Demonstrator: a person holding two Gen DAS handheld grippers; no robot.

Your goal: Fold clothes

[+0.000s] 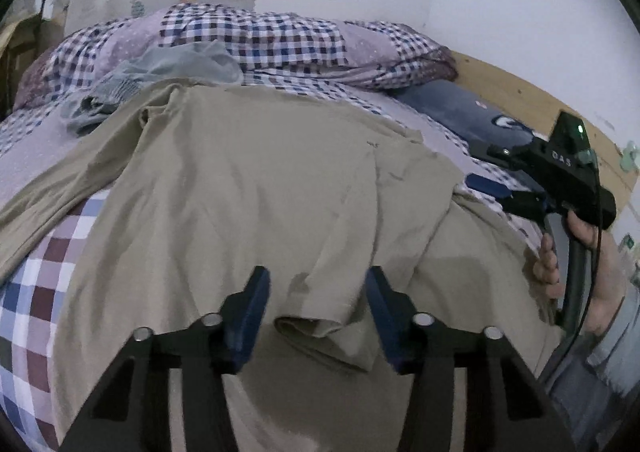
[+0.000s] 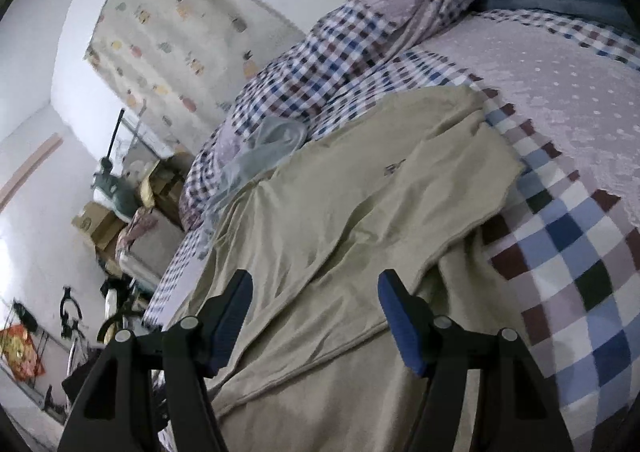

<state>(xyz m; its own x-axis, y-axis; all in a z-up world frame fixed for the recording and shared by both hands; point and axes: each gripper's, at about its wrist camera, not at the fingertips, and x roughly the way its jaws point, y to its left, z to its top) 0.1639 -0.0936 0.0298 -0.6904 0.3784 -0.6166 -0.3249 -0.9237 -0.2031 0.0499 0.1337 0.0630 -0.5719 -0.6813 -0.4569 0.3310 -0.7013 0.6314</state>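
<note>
Beige T-shirt (image 1: 248,180) lies spread and partly folded on the checked bedsheet (image 1: 36,292). Left gripper (image 1: 316,284) hovers above its folded sleeve, jaws spread; right gripper (image 2: 316,284) likewise gapes, holding nothing.

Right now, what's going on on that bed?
A person is folding a beige shirt spread on a bed with a checked cover, using a handheld gripper in each hand. The left gripper hovers with jaws open over a sleeve already folded in. The right gripper is also open, over the shirt's other side, holding nothing. A crumpled grey garment lies further back by the checked quilt. The fold is partly done.
</note>
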